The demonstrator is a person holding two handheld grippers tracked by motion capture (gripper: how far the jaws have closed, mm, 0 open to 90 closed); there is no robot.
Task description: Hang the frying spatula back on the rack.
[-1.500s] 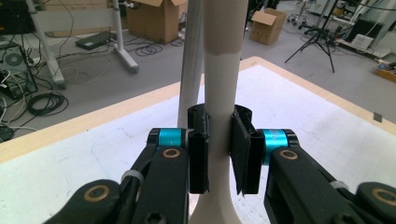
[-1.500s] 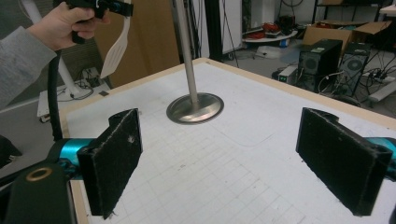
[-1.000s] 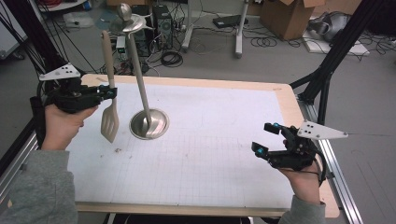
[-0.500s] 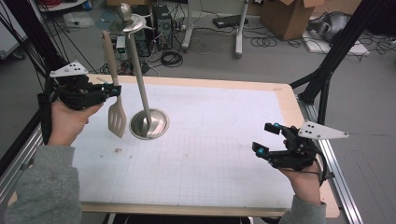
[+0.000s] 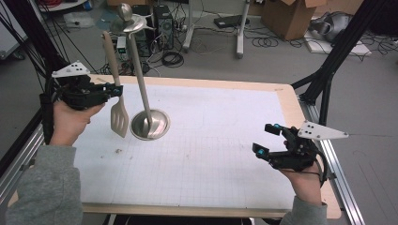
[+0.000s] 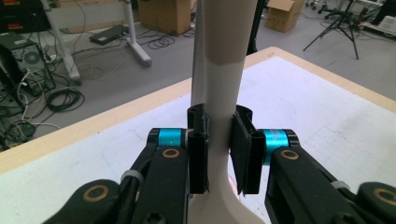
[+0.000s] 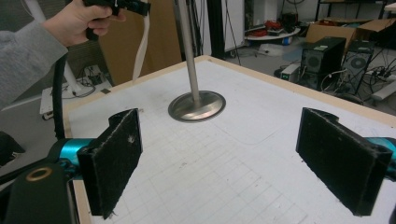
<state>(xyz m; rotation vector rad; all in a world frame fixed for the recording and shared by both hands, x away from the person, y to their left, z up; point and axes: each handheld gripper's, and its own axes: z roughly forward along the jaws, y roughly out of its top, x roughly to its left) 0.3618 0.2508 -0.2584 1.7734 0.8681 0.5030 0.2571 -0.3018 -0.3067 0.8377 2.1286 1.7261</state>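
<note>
**Spatula Held Aloft Beside Utensil Stand; Hanging Not Yet Completed**

The left hand-held gripper [image 5: 114, 90] was found clamped on the handle of a beige slotted spatula [image 5: 119, 119], its pads pressed against both sides of the handle [image 6: 223, 116], as confirmed in the left gripper view. The spatula was held nearly upright, blade downward and clear of the table [image 5: 211, 154], with the handle end raised towards the top of the stand.

A metal utensil stand [image 5: 149, 124] was observed on the white gridded surface, just beside the spatula, consisting of a round base, a tall pole and a hooked crown [image 5: 129, 21]. No utensil was seen hanging from it. Whether the spatula handle touched the crown could not be determined from the high view.

The right hand-held gripper [image 5: 268, 138] was noted well apart from the stand, at the near right of the table, with its jaws standing wide apart and nothing between them. In its own view the stand base [image 7: 196, 105] was visible ahead.

Assessment: the pickup is judged complete, the spatula being secured and lifted to the stand. Remaining work is judged to be the engagement of the handle end on a hook and the release of the grip. Some risk of knocking the stand was noted.
</note>
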